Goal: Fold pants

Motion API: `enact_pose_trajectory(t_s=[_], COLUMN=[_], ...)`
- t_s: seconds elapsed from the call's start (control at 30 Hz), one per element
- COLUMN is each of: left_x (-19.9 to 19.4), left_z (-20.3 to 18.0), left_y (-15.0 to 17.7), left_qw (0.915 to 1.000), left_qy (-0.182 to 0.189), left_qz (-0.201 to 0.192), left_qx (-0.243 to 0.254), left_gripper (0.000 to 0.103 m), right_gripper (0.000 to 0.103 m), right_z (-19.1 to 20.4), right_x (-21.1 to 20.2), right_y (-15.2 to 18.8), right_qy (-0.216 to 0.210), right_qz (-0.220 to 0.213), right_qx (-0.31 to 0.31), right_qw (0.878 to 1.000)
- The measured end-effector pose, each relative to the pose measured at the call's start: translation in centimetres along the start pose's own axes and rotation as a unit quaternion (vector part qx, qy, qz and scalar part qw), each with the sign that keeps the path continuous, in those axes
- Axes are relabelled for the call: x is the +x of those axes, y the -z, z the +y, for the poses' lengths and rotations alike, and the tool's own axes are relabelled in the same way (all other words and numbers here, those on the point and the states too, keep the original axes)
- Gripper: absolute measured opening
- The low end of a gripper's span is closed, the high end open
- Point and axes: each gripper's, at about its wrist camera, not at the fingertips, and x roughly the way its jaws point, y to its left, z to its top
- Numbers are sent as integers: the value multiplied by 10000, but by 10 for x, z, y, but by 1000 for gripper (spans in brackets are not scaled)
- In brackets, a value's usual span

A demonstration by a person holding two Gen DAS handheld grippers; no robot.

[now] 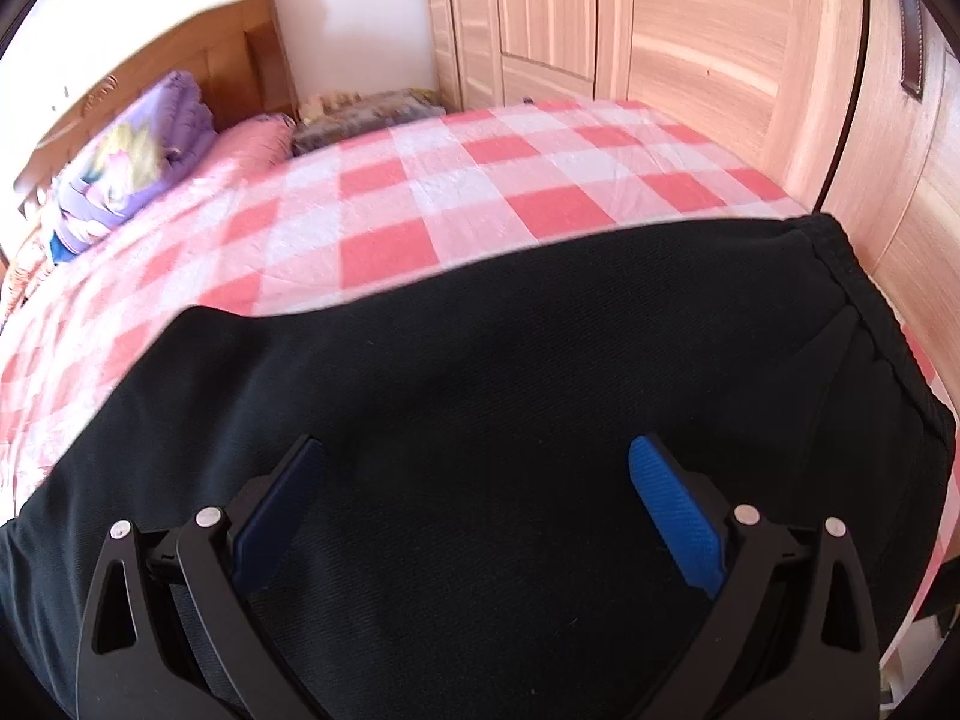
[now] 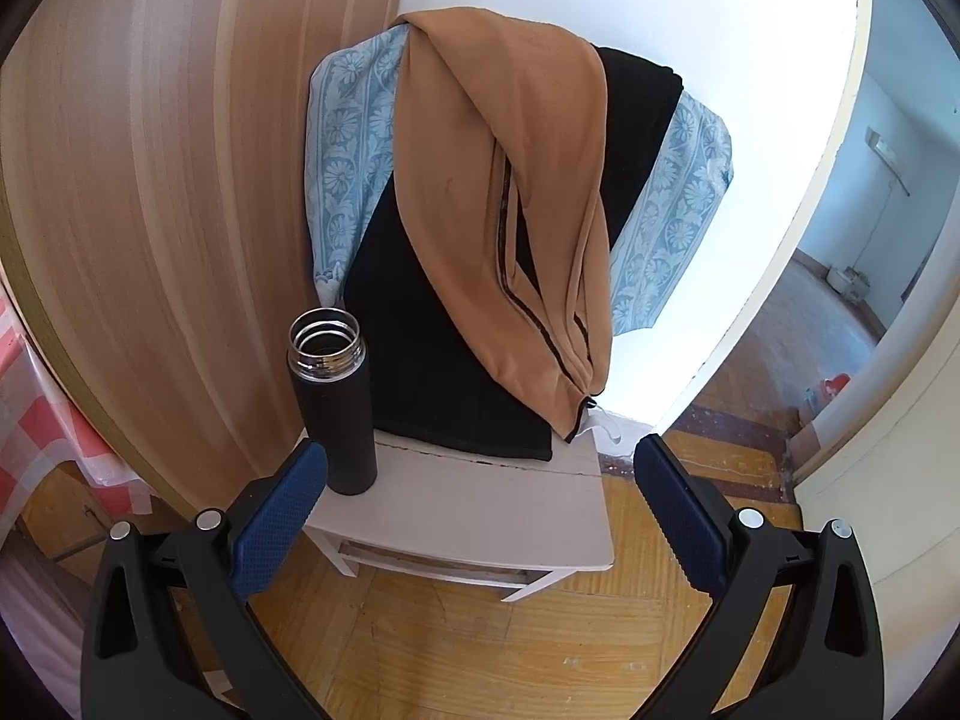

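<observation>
While the left hand-held gripper [image 1: 474,480] hangs over the black pants [image 1: 480,372], its blue pads sit wide apart with nothing between them. Pants lie spread on the bed's pink-and-white checked cover [image 1: 420,198], waistband [image 1: 840,264] toward the right near the wooden wardrobe [image 1: 690,30]; their lower part is cut off by the frame edge and partly covered by the gripper frame, so the legs can't be made out. A purple folded quilt [image 1: 150,144] by the headboard is blurred. Right hand-held gripper [image 2: 480,480] is also spread, holding nothing, pointed at a white chair [image 2: 480,516] on the wood floor. Draped over the chair back: a tan garment [image 2: 498,180], a black cloth [image 2: 420,330], a blue floral towel [image 2: 354,138] mostly hidden under them. An open black flask [image 2: 336,408] stands on the seat.
</observation>
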Motion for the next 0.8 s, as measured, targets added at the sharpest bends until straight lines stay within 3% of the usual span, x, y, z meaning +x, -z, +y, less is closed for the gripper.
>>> enact_pose_trajectory(t_s=[0.2,0.37,0.43,0.47,0.53,0.57,0.63,0.67,0.73,0.8], left_x=[-7,-33,-49,-57,-77,-87,-105,-114,-130,-151], left_z=[8,17,29,36,59,74,106,128,168,221], left_y=[0,5,10,12,22,28,42,53,73,103], left_qw=[9997,9976,9964,9956,9924,9904,9864,9836,9786,9706], left_qy=[-39,-78,59,100,120,117,78,0,-188,-469], left_qz=[-150,-600,-713,-774,-966,-1045,-1139,-1172,-1182,-1147], left_qx=[-186,-323,-451,-523,-750,-895,-1183,-1368,-1672,-2063], left_gripper=[101,101,101,101,101,101,101,101,101,101], right_gripper=[98,98,98,98,98,98,98,98,98,99], right_z=[0,1,7,14,39,57,109,141,207,272], right_x=[0,-1,-12,-22,-53,-70,-105,-122,-148,-169], right_y=[0,0,-1,-2,-6,-7,-4,0,7,9], right_qy=[26,47,17,-184,-1107,-1640,-2657,-3154,-4222,-4958], right_qz=[0,-19,-256,-430,-962,-1217,-1604,-1706,-1571,-1192], right_qx=[-1,-6,-126,-221,-491,-734,-1502,-1939,-2610,-2900], right_qw=[10000,10000,9996,9987,9880,9762,9387,9131,8538,8098])
